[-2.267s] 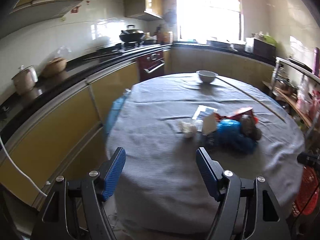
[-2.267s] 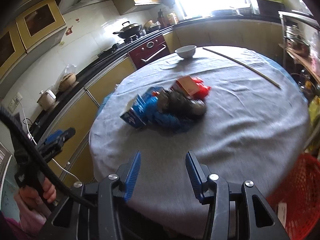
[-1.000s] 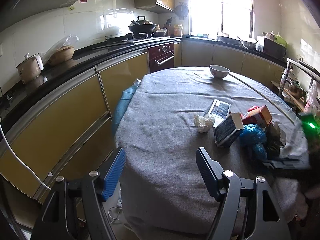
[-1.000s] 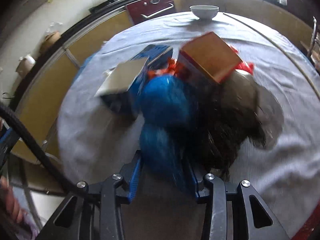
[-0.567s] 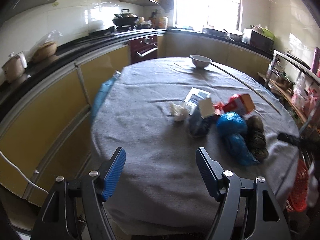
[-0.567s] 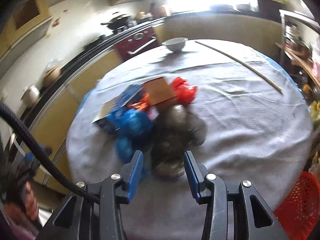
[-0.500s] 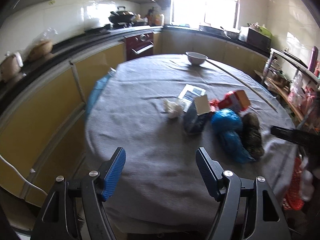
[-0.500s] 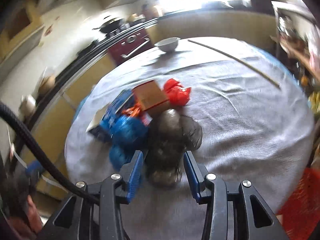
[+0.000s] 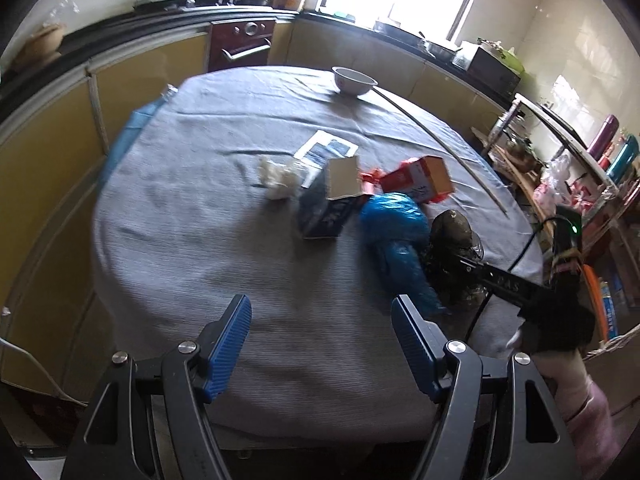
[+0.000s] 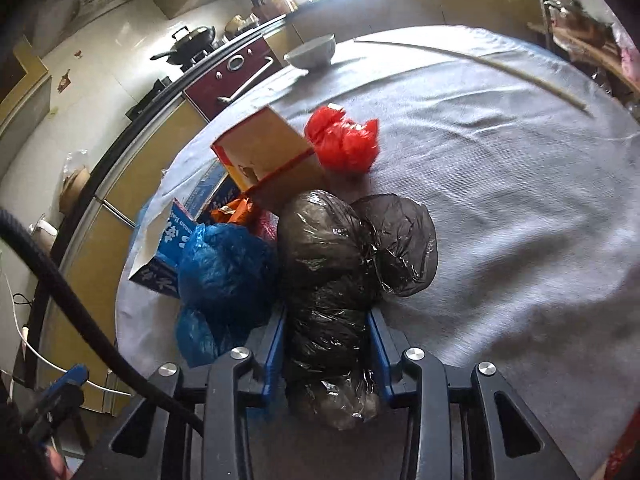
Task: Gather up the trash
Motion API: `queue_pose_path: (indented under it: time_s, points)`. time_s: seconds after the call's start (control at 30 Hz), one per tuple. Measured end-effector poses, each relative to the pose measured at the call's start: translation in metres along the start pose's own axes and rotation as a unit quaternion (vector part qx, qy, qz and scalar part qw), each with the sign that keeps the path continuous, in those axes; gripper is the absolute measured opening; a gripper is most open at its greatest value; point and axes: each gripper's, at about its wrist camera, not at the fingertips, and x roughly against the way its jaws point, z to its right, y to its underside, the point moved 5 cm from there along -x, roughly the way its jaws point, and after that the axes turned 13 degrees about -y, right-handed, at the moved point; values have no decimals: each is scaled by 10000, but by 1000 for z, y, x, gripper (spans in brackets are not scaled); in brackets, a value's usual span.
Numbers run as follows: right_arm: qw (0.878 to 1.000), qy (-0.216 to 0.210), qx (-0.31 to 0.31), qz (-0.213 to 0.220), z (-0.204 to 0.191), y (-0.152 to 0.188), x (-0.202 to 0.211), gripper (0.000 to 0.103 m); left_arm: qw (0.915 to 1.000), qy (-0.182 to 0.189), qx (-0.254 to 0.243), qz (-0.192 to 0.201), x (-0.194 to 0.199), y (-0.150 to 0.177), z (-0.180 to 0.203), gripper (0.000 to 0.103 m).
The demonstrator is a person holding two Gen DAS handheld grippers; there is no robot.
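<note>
A pile of trash lies on the grey-clothed round table [image 9: 192,240]. A black plastic bag [image 10: 340,272] sits between my right gripper's [image 10: 326,328] blue fingers, which press its sides. It also shows in the left wrist view [image 9: 452,236]. Beside it lie a blue bag [image 10: 224,268], a red-and-tan box [image 10: 264,156], a red bag [image 10: 344,140] and a blue carton [image 10: 168,248]. My left gripper [image 9: 320,344] is open and empty above the table's near edge. A crumpled tissue [image 9: 276,176] and a flat leaflet [image 9: 324,150] lie further left.
A white bowl [image 9: 354,80] and a long thin stick [image 9: 436,132] lie at the far side of the table. Yellow cabinets and a counter with a wok curve round the left. A shelf rack [image 9: 568,160] and a red basket [image 9: 592,292] stand at the right.
My right gripper has moved forward and closed in around the black bag, which now fills the gap between its fingers. My left gripper has shifted view slightly and stays open.
</note>
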Motion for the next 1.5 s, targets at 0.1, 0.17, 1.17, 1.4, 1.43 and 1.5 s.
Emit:
queue_pose_path:
  time_s: [0.1, 0.17, 1.17, 1.4, 1.43, 1.5]
  points:
    - [9999, -11, -44, 142, 7, 6, 20, 39, 9999, 105, -67, -56, -8, -3, 16, 73]
    - [9997, 69, 35, 249, 10, 11, 35, 39, 9997, 179, -76, -142, -18, -7, 29, 73]
    - [9932, -176, 102, 1142, 48, 45, 133, 39, 9980, 107, -523, -341, -65, 2, 107, 22]
    - [9900, 39, 54, 1406, 67, 59, 165, 39, 9936, 430, -1036, -111, -37, 15, 144, 22]
    - [9895, 72, 30, 1445, 71, 61, 169, 39, 9924, 474, -1130, -66, -32, 17, 150, 22]
    - [9880, 151, -45, 1537, 80, 65, 179, 39, 9899, 580, -1292, 24, -23, 20, 160, 22]
